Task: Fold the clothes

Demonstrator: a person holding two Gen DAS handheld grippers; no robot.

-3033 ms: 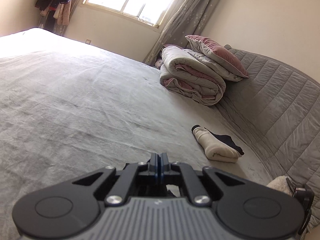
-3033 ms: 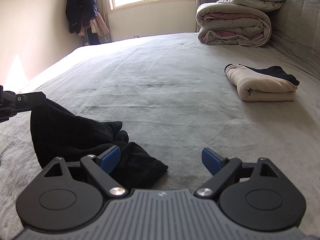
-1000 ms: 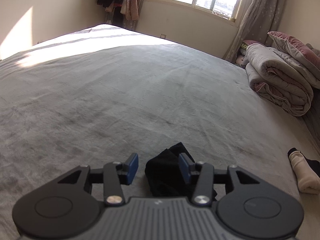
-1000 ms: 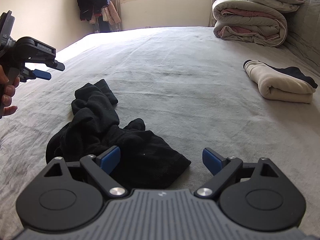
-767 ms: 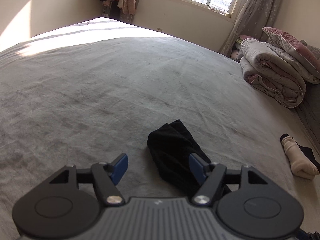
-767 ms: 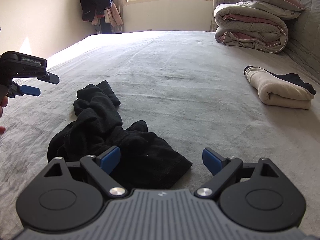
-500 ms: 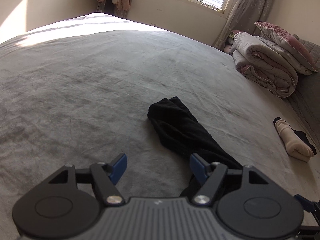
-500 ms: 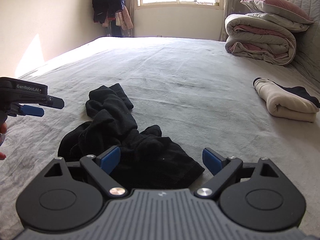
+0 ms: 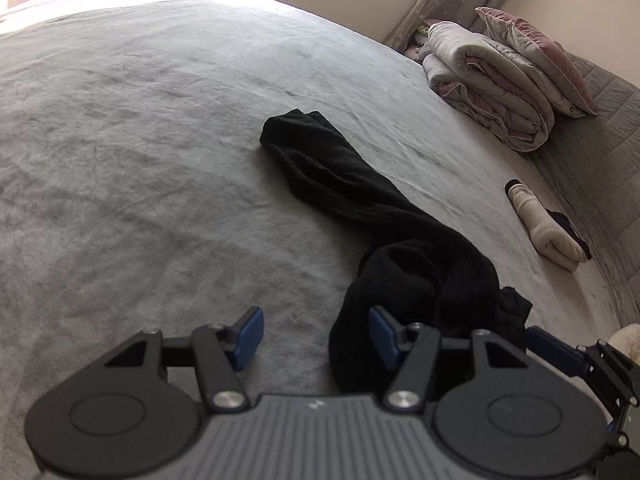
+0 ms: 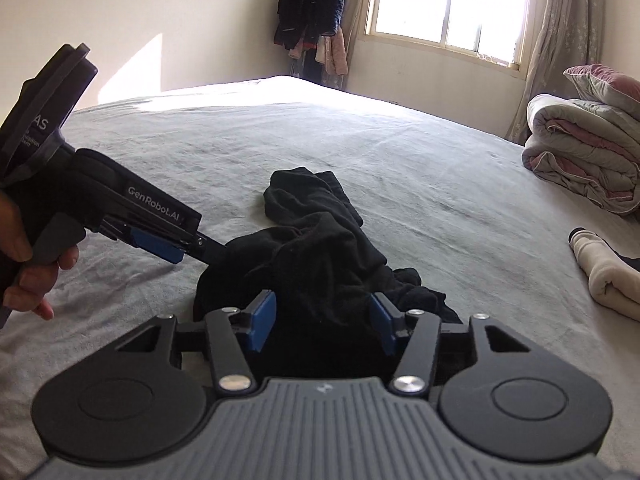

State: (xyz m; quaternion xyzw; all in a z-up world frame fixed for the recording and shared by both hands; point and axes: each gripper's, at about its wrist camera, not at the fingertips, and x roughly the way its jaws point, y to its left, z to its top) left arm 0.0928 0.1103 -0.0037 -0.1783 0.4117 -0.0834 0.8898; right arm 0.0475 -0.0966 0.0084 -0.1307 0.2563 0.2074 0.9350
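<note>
- bed (image 9: 120,120), grey cover, fills both views; carries everything below
- folded duvet (image 9: 492,88) with a pink pillow (image 9: 536,52) on top, at the bed's far right corner against the quilted headboard (image 9: 600,152)
- black garment (image 9: 360,200), crumpled and unfolded, around the middle of the bed toward the near edge; one long part runs away toward the far side, bunched mass sits nearest the grippers
- rolled cream garment (image 9: 548,232) with a dark piece tucked beside it, along the right edge of the bed by the headboard, well apart from the black one
- right gripper (image 10: 322,322): jaws closing, bunched black fabric between the blue pads, pads not visibly pressing yet
- left gripper (image 9: 316,334): jaws closing, over the near end of the black garment; right pad over the cloth edge, bare cover under the gap, nothing grasped
- hand (image 10: 24,264) on the left gripper's handle, in the right wrist view, left side; that gripper's tip reaches the garment's left edge
</note>
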